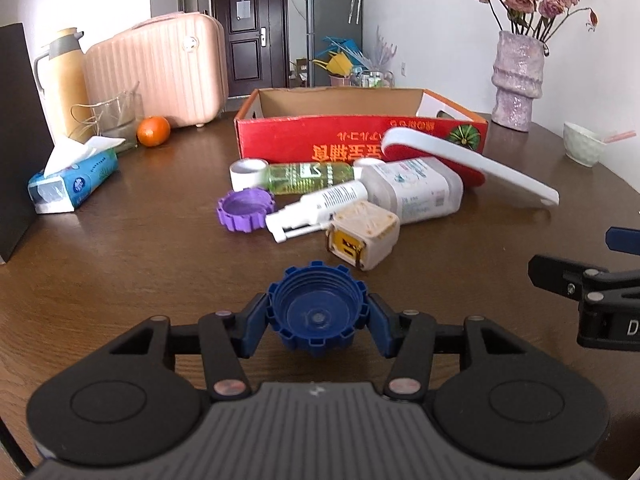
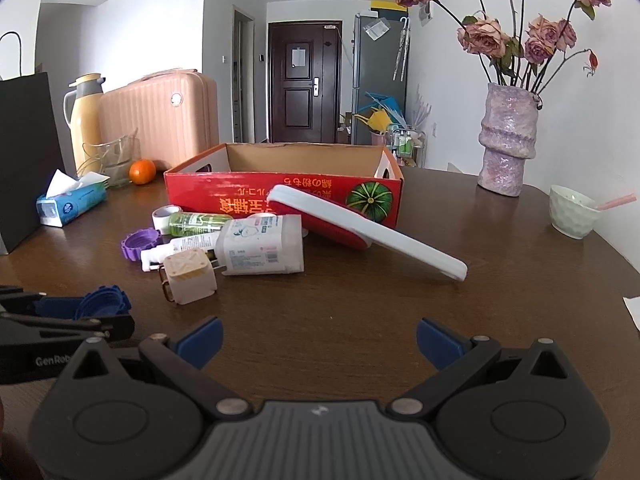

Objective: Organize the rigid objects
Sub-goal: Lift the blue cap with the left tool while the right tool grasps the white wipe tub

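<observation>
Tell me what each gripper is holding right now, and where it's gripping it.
The left gripper is shut on the blue cap, its pads pressing opposite sides of the ridged rim. The right gripper is open and holds nothing.

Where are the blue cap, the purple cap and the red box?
blue cap point(image 1: 316, 312), left wrist view, on its inner face.
purple cap point(image 1: 243, 209), left wrist view, on its hollow.
red box point(image 2: 256, 194), right wrist view, on its front wall.
</observation>
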Demonstrator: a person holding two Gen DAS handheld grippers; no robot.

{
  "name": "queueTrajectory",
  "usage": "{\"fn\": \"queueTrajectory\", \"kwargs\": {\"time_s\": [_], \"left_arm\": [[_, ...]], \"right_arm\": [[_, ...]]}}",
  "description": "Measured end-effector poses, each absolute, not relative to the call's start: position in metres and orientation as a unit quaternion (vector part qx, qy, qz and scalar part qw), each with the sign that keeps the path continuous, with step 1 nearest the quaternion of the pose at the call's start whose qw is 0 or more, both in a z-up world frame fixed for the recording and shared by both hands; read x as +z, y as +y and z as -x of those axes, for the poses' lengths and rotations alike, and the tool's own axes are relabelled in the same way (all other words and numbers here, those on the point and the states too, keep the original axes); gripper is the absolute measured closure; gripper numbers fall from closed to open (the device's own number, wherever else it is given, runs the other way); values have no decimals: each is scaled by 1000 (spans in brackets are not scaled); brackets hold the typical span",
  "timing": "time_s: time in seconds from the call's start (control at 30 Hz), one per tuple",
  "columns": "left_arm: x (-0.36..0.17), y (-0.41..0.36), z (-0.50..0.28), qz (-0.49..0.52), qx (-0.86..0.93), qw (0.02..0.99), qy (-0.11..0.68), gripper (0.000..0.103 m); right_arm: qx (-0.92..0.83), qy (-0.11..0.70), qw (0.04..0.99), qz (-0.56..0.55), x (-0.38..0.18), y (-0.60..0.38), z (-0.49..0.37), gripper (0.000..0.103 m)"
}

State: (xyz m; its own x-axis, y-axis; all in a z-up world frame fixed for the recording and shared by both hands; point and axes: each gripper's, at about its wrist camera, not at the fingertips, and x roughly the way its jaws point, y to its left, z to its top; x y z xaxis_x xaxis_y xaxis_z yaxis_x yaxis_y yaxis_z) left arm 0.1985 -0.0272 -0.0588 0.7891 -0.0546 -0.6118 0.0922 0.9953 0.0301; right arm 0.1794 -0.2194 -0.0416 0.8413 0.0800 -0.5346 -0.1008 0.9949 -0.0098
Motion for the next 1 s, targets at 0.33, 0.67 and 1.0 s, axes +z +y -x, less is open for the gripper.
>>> {"fn": "queueTrajectory", "kwargs": {"time_s": [0.33, 0.67, 1.0], "left_arm": [[-33, -17, -207, -31, -31, 956, 291, 49], [-15, -4, -233, -31, -25, 960, 277, 49], [-21, 15, -270, -22, -19, 962, 270, 49]], "right_arm": [[49, 270, 961, 22, -27, -213, -194, 0], [48, 272, 961, 28, -17, -203, -224, 0], [48, 293, 954, 37, -19, -180, -268, 0]]}}
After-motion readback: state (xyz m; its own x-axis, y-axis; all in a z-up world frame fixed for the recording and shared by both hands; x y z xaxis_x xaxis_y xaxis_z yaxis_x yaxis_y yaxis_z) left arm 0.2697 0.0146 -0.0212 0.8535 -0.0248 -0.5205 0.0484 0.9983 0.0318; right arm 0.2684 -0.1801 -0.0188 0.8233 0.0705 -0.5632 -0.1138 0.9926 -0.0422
